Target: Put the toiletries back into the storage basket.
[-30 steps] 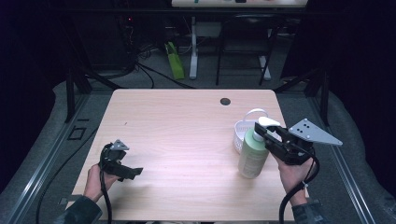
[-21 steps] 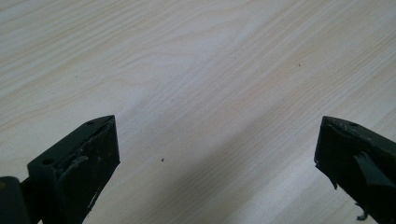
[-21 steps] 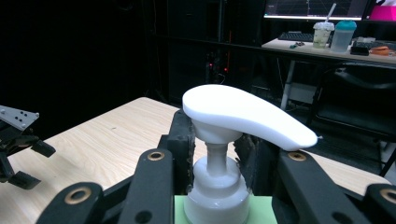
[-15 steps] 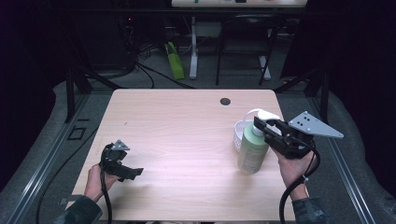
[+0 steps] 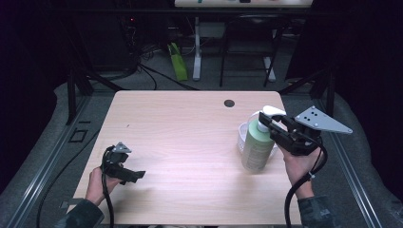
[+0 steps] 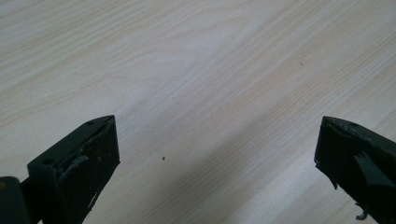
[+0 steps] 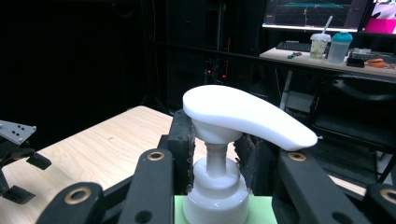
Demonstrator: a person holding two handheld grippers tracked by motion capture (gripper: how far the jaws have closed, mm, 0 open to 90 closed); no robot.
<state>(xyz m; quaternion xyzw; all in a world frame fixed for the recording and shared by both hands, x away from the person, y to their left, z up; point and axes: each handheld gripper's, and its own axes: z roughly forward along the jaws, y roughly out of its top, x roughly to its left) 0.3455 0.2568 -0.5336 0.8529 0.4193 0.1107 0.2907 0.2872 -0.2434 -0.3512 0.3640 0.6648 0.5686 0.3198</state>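
Observation:
A pale green pump bottle (image 5: 256, 146) with a white pump head (image 5: 272, 111) stands upright at the right side of the table. My right gripper (image 5: 270, 124) is shut on its neck, just under the pump head. In the right gripper view the black jaws press both sides of the white collar (image 7: 215, 186), and the pump head (image 7: 243, 114) juts to the right above my right gripper (image 7: 215, 156). Whether the bottle's base touches the table I cannot tell. My left gripper (image 5: 129, 174) rests low at the front left, open, and my left gripper (image 6: 217, 149) has bare wood between its jaws.
A clear white cup (image 5: 243, 135) stands just behind the bottle on its left. The light wooden table (image 5: 180, 128) has a dark round hole (image 5: 229, 102) near its far edge. Beyond the table are cables, table legs and a desk with monitors.
The right gripper and the bottle have shifted slightly upward in the high view, staying upright. The left gripper has not moved.

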